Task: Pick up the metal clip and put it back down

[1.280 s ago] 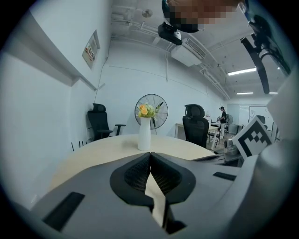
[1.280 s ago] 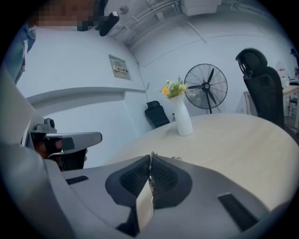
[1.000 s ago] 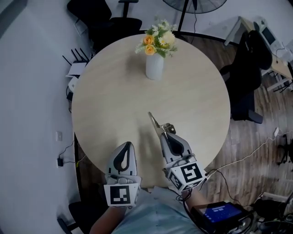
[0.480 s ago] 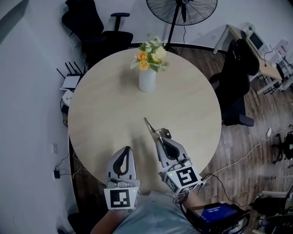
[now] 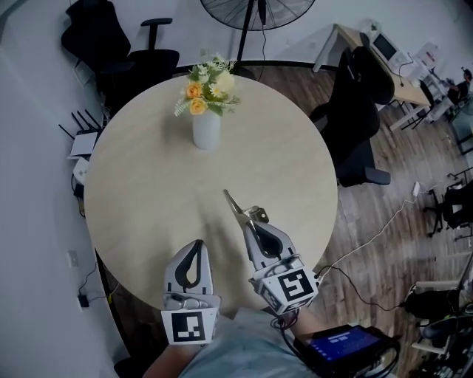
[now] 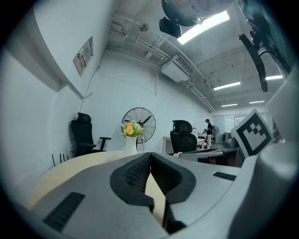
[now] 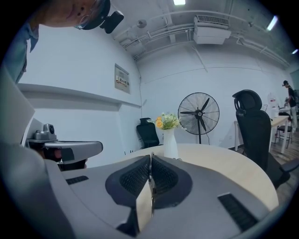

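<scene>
Above the table's [image 5: 148, 184] near edge, the right gripper [image 5: 253, 224] pinches the thin metal clip [image 5: 236, 205] by its near end; it is likely stiff, light and slippery, while the left gripper [image 5: 196, 245] is pressed together, empty.

White flower vase [image 5: 206, 130] on round wooden table [image 5: 144, 196]; fan [image 5: 259, 10], black chair [image 5: 355, 111] beyond.

Dim, bluish pictures, bright ceiling lights [image 6: 204, 25] glaring overhead, round bent edges with dark corners, soft shadows on the table [image 5: 148, 184]
</scene>
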`<state>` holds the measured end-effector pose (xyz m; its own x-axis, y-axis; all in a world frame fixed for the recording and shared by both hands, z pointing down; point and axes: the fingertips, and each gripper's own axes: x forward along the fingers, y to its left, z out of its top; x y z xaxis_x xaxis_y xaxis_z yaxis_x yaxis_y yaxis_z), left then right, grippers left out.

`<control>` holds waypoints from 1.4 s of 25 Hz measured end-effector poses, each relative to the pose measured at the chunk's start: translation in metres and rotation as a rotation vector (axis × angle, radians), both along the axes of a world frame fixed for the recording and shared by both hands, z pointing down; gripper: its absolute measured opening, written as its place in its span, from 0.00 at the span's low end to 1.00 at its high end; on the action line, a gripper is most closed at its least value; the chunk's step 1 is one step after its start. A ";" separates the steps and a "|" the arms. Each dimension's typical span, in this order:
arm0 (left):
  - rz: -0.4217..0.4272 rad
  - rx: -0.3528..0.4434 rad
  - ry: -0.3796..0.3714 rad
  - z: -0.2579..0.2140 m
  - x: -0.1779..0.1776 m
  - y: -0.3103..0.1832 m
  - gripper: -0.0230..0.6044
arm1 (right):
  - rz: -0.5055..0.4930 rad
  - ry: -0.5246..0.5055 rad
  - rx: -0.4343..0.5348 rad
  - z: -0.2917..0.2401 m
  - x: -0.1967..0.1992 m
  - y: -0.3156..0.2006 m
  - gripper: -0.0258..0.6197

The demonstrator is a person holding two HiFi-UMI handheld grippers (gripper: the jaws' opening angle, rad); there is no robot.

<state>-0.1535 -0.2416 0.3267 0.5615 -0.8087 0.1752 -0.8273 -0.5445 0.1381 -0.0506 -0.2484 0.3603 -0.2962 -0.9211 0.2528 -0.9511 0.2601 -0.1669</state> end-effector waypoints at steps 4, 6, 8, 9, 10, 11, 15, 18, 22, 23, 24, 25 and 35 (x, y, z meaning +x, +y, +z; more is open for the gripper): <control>0.007 0.007 -0.031 -0.002 0.034 0.000 0.07 | 0.000 -0.023 0.015 -0.003 0.031 0.000 0.12; 0.013 0.010 -0.046 0.001 0.057 0.005 0.07 | 0.009 -0.035 0.023 -0.002 0.056 0.004 0.12; 0.026 0.006 -0.062 0.006 0.082 0.011 0.07 | 0.029 -0.044 0.024 0.003 0.084 0.008 0.12; 0.034 0.003 -0.068 0.008 0.093 0.013 0.07 | 0.041 -0.047 0.023 0.005 0.099 0.009 0.12; 0.043 0.004 -0.076 0.010 0.105 0.014 0.07 | 0.055 -0.052 0.021 0.008 0.112 0.009 0.12; 0.056 0.012 -0.089 0.010 0.116 0.016 0.07 | 0.069 -0.056 0.018 0.010 0.126 0.010 0.12; 0.105 0.034 -0.141 0.014 0.161 0.022 0.07 | 0.114 -0.070 0.007 0.020 0.176 0.018 0.12; 0.133 0.026 -0.158 0.023 0.194 0.026 0.07 | 0.143 -0.075 -0.006 0.033 0.211 0.024 0.12; 0.167 0.013 -0.186 0.044 0.226 0.026 0.07 | 0.191 -0.092 -0.037 0.061 0.252 0.026 0.12; 0.173 0.011 -0.190 0.049 0.233 0.025 0.07 | 0.200 -0.097 -0.046 0.070 0.261 0.026 0.12; 0.179 0.001 -0.197 0.056 0.238 0.024 0.07 | 0.206 -0.100 -0.057 0.079 0.268 0.025 0.12; 0.182 -0.018 -0.205 0.064 0.243 0.023 0.07 | 0.209 -0.104 -0.069 0.088 0.274 0.024 0.12; 0.173 -0.121 -0.265 0.118 0.268 0.002 0.07 | 0.219 -0.174 -0.201 0.170 0.306 0.010 0.12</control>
